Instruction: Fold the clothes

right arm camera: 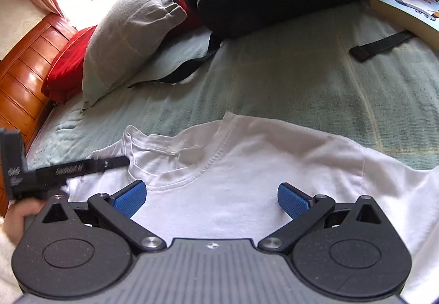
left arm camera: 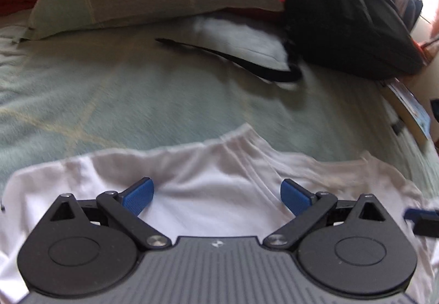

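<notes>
Both tongs [left arm camera: 217,195] [right arm camera: 211,198] agape over white T-shirt [right arm camera: 247,166]

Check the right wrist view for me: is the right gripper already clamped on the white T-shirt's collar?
No. The right gripper is wide open over the white T-shirt, its blue pads spread apart below the collar with nothing pinched.

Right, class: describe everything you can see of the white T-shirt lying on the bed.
The white T-shirt looks like thin cotton knit, with a ribbed, stitched round neckline and a seamed short sleeve on one side. It lies spread mostly flat but wrinkled on the pale green bedspread, neckline towards the pillow end, with part of the collar area folded over. Both the left gripper and the right gripper hang open above it, pinching nothing. Its lower part is hidden behind the grippers.
</notes>
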Action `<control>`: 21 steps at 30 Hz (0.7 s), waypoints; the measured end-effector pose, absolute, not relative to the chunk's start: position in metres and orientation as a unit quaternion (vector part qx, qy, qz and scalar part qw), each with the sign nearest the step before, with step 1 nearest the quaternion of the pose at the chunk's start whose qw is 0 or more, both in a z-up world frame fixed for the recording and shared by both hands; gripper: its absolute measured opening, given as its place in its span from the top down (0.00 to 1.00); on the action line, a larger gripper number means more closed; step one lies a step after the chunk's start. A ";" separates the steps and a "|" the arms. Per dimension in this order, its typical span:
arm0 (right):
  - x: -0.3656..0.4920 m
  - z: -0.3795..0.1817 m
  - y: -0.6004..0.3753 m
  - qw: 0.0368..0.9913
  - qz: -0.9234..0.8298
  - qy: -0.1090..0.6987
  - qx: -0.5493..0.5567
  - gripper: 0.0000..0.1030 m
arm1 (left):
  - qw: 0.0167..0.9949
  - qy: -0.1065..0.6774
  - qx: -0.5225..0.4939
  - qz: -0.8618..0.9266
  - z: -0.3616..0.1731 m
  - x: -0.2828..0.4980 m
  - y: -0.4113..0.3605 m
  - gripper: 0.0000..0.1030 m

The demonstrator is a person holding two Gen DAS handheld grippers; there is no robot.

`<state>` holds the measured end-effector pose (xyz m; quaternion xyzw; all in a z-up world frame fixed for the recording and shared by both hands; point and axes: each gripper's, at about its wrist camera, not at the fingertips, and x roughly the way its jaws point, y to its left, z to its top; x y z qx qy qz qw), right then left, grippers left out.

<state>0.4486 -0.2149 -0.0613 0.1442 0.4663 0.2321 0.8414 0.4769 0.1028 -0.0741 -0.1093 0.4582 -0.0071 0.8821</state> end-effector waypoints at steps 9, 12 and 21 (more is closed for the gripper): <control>0.441 -0.055 -0.212 0.854 0.231 0.446 0.136 0.00 | 0.893 0.440 -0.090 -0.028 -0.044 0.468 0.088 0.04; 0.442 -0.055 -0.214 0.850 0.238 0.448 0.142 0.00 | 0.864 0.461 -0.158 -0.123 -0.039 0.453 0.075 0.04; 0.446 -0.058 -0.221 0.841 0.249 0.456 0.149 0.00 | 0.835 0.464 -0.256 -0.148 -0.085 0.485 0.078 0.04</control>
